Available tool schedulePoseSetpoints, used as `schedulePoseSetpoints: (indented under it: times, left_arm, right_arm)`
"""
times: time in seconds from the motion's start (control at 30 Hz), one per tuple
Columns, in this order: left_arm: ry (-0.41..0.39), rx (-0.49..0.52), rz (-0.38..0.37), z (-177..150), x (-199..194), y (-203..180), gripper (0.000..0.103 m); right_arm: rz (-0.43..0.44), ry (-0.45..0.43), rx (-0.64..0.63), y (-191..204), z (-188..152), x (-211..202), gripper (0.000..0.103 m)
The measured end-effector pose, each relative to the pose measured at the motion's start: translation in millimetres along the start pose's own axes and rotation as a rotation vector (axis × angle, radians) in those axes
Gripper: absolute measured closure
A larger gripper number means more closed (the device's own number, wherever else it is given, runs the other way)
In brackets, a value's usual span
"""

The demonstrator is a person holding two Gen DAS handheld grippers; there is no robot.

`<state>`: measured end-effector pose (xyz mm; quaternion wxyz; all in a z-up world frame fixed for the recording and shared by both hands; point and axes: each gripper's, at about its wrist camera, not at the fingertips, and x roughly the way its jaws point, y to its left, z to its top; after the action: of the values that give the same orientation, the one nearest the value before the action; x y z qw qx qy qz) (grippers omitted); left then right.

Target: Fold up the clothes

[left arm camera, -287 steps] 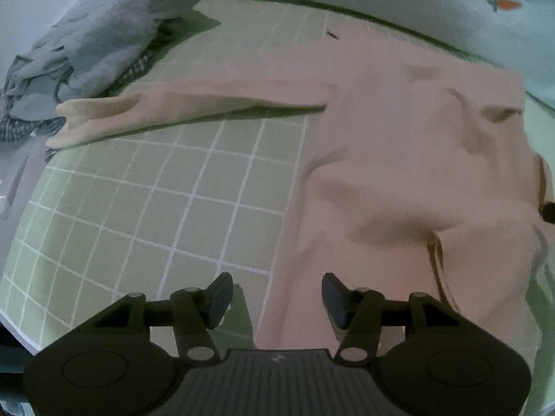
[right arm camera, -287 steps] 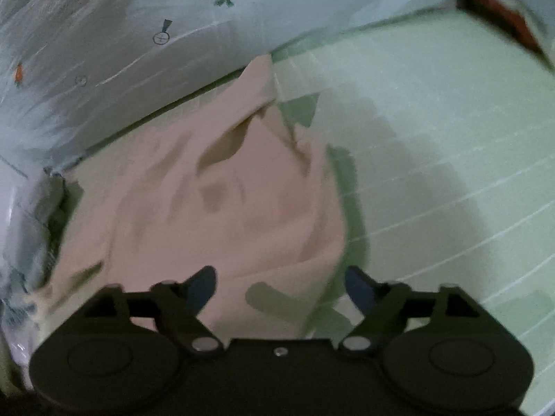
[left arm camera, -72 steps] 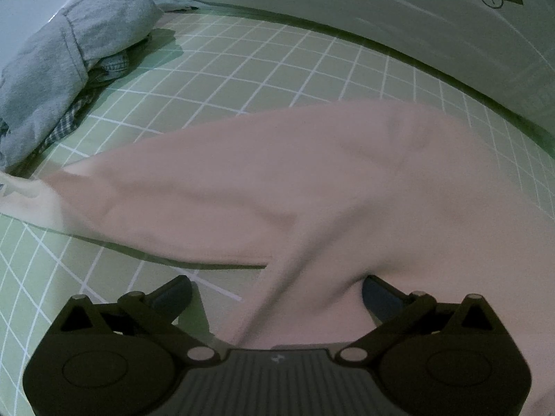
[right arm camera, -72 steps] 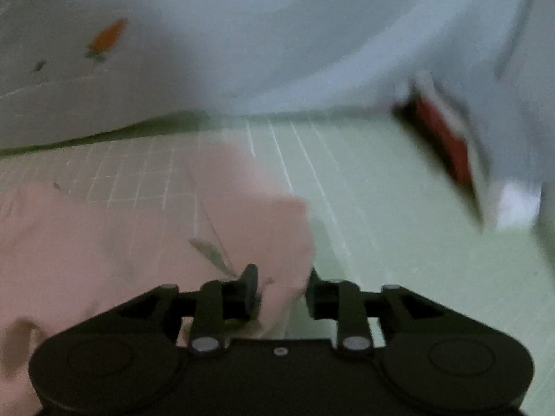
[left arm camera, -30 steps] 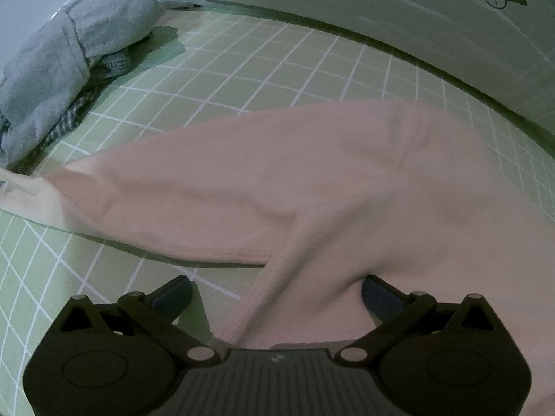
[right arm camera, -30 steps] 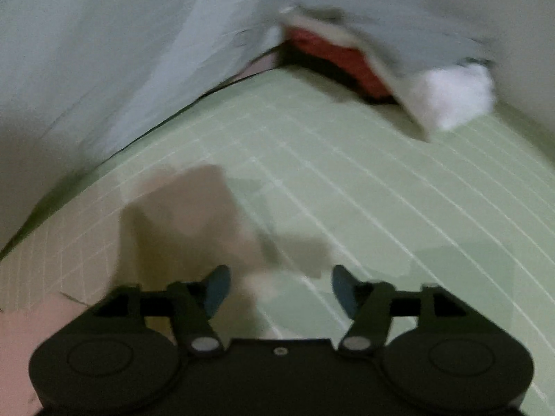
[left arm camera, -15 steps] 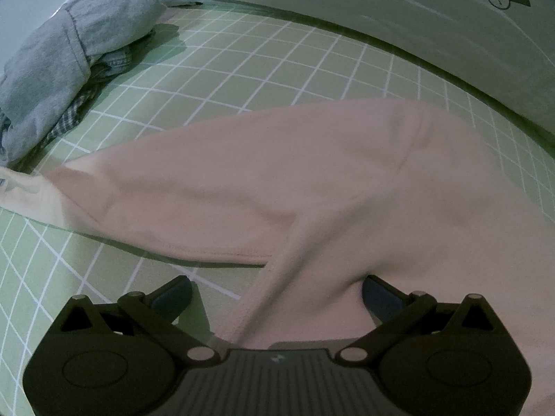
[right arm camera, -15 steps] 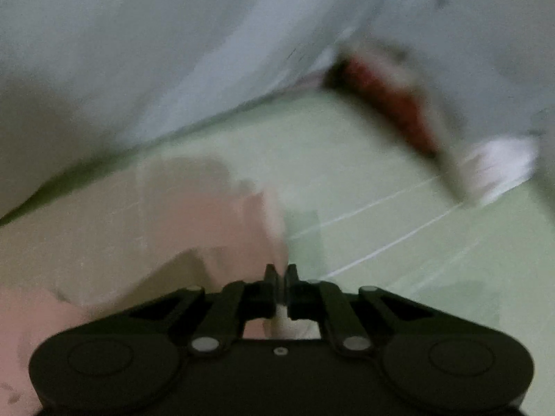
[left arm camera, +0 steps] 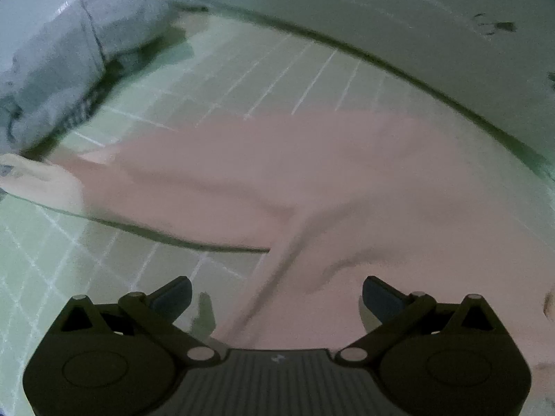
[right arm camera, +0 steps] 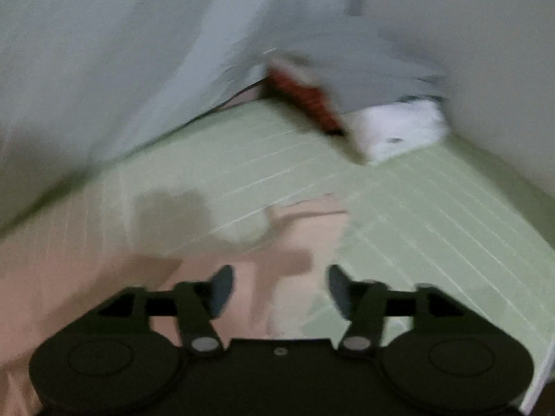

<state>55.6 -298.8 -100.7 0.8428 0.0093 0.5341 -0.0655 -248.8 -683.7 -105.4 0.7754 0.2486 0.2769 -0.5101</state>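
A pink long-sleeved garment (left arm camera: 312, 173) lies spread on the green gridded mat (left arm camera: 104, 260). One sleeve stretches left to a cream cuff (left arm camera: 31, 180). My left gripper (left arm camera: 277, 294) hovers open just above the garment's side edge, which runs between its wide jaws without touching the pads. In the blurred right wrist view, the garment (right arm camera: 69, 277) fills the lower left and a pink end piece (right arm camera: 305, 222) lies ahead. The jaws of my right gripper (right arm camera: 281, 284) are opening above that cloth, which lies under the gap with no pad pressing on it.
A pile of grey and checked clothes (left arm camera: 62, 69) sits at the mat's far left. A pale printed sheet (left arm camera: 381, 17) rises along the back edge. At the far right corner lie a red item (right arm camera: 312, 104) and a white one (right arm camera: 402, 128). Bare mat (right arm camera: 416, 225) extends right.
My right gripper was open a second ago, shut on the pink cloth's edge half a second ago, and stands apart again, having shifted. My left gripper has lifted slightly; its view is now blurred.
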Motion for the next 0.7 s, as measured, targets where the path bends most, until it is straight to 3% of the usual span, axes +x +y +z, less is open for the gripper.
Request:
schedulePoseSetpoints:
  times: [0.1, 0.2, 0.27, 0.37, 0.5, 0.57, 0.6, 0.63, 0.7]
  left_arm:
    - [-0.016, -0.004, -0.005, -17.9, -19.5, 1.1, 0.000]
    - [-0.022, 0.007, 0.005, -37.2, -33.5, -2.6, 0.000]
    - [-0.024, 0.021, 0.018, -50.6, -40.9, -7.1, 0.000]
    - [-0.014, 0.027, 0.034, -69.6, -46.1, -16.6, 0.000]
    - [-0.006, 0.030, 0.053, -93.2, -54.9, -28.9, 0.000]
    - [-0.004, 0.031, 0.054, -104.8, -59.7, -31.7, 0.000]
    - [0.000, 0.034, 0.058, -111.1, -61.4, -32.7, 0.000]
    - [0.006, 0.037, 0.063, -117.3, -62.8, -33.6, 0.000]
    - [0.017, 0.042, 0.074, -127.6, -63.9, -35.5, 0.000]
  right_arm:
    - [-0.010, 0.014, 0.069, -29.4, 2.2, 4.6, 0.038]
    - [0.042, 0.060, 0.075, -41.5, 2.3, 20.1, 0.045]
    - [0.078, 0.092, 0.078, -49.4, 2.3, 30.6, 0.045]
    - [0.155, 0.128, 0.122, -48.5, 1.3, 44.4, 0.036]
    - [0.164, 0.171, 0.067, -35.2, 1.3, 66.9, 0.034]
    - [0.167, 0.163, -0.001, -27.5, 3.3, 70.4, 0.054]
    - [0.167, 0.151, -0.053, -21.7, 5.1, 70.7, 0.077]
    - [0.162, 0.131, -0.128, -14.5, 6.6, 68.5, 0.090]
    - [0.149, 0.074, -0.325, 5.7, 6.0, 60.4, 0.096]
